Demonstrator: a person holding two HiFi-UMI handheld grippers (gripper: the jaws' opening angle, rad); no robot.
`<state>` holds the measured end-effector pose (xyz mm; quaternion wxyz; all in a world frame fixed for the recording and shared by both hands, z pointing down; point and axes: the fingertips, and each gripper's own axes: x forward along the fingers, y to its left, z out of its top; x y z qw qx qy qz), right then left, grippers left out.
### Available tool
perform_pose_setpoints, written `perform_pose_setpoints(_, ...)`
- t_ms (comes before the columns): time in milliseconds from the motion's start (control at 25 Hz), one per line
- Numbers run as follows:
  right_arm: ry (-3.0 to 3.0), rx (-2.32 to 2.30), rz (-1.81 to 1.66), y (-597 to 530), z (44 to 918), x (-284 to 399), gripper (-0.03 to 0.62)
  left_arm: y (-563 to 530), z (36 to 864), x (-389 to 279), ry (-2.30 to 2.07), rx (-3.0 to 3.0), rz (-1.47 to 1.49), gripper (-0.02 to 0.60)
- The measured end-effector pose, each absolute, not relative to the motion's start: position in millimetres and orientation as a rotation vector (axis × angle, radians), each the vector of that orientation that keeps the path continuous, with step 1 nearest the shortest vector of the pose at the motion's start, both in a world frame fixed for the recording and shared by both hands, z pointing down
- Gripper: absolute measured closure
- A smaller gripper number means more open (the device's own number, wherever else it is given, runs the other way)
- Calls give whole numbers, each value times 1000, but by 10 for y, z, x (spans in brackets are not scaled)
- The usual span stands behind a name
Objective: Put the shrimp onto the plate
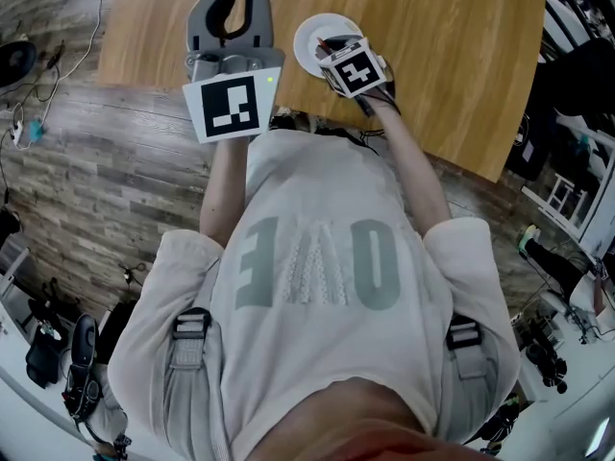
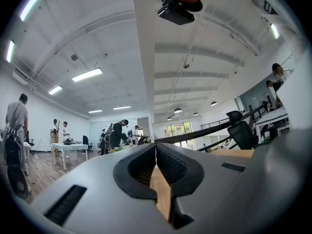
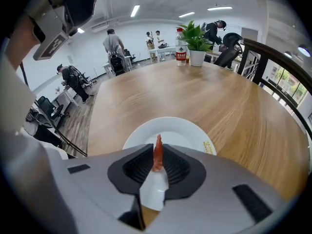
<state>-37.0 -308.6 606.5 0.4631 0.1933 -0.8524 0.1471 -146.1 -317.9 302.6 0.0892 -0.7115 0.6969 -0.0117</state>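
The right hand-held gripper (image 3: 157, 162) pinches the shrimp (image 3: 158, 149) just above the white plate (image 3: 187, 130) on the surface (image 3: 234, 101), likely so that releasing lands it inside the rim. The left hand-held gripper (image 2: 156, 149), closed on nothing, points away from the work.

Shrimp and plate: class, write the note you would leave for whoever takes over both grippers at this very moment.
Left gripper: jaws shut, empty, pointing out into the room.
Right gripper: jaws shut on the shrimp, tilted down over the plate.
Plate: white, on the wooden table, near its edge.
Done: shrimp gripped and brought over the plate; whether it touches the plate cannot be told.
Left: probably lower a little, open the right jaws, leave the shrimp on the plate, then withdraw.
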Motion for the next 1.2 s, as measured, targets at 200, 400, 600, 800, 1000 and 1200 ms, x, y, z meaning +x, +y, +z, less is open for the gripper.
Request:
perform_pose_setpoints(200, -2052, 435, 342, -3069, 6140, -355, 531, -3176, 2991, -1440, 2076, -2108, -13, 572)
perform_pose_setpoints(400, -2084, 417, 291, -3080, 6096, -438, 526, -3168, 3028, -1468, 2090, -2106, -20, 572)
perform_pose_setpoints(600, -2051, 359, 377, -2971, 6172, -418, 440, -3178, 3015, -1521, 2096, -2098, -20, 572)
perform_pose_setpoints(800, -2109, 383, 346, -3103, 5951, -469, 428, -3196, 3002, -1514, 2090, -2097, -14, 572)
perform_pose_setpoints(1000, -2286, 469, 347, -3394, 5279, -563, 430, -3253, 2983, -1457, 2069, -2111, -16, 572)
perform_pose_setpoints(1200, -2559, 634, 300, -3618, 4300, -587, 472, -3288, 2926, -1399, 2037, -2127, -10, 572)
